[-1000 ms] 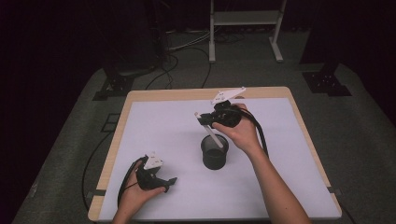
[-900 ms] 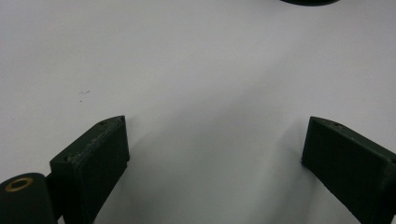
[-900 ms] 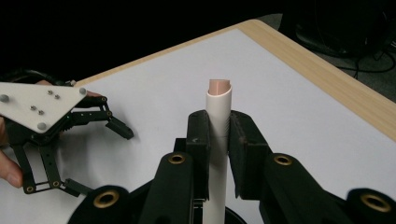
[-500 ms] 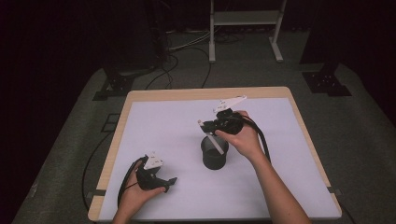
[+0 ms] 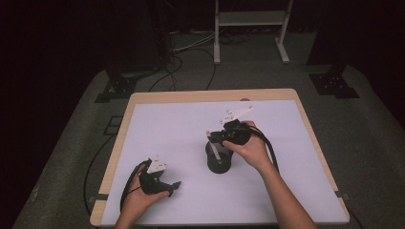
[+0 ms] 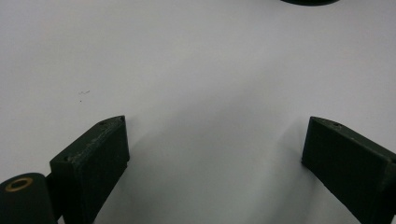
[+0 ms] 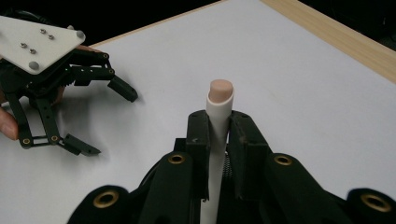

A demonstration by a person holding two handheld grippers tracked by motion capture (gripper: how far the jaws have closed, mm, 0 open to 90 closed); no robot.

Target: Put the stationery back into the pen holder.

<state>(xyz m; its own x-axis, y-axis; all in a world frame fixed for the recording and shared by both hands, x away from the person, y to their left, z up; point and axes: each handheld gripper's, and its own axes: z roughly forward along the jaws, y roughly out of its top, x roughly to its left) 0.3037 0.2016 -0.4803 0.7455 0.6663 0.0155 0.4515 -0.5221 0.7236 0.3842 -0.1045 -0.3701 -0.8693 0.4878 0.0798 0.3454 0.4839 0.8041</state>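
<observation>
A black round cup [image 5: 218, 164] stands near the middle of the white table top [image 5: 167, 129]. My right gripper [image 5: 220, 138] hovers just above it, shut on a white stick [image 5: 213, 145] with a pinkish tip [image 7: 220, 88]. The stick slants down and its lower end appears to reach into the cup's mouth. In the right gripper view the stick [image 7: 218, 116] rises between the two pads of my right gripper [image 7: 218, 128]. My left gripper [image 5: 173, 187] rests on the table at the front left, jaws wide open with nothing between them [image 6: 217, 126]. The cup's edge [image 6: 308, 1] shows far ahead of it.
The table has a wooden rim [image 5: 210, 95], and in the right gripper view it runs along the right [image 7: 336, 32]. Cables [image 5: 181, 71] and a metal stand [image 5: 248, 28] lie on the dark floor behind. My left gripper [image 7: 107, 120] lies to the cup's left.
My right hand has sunk with the white stick, bringing its lower end down to the cup. The left hand and its gripper have stayed in place.
</observation>
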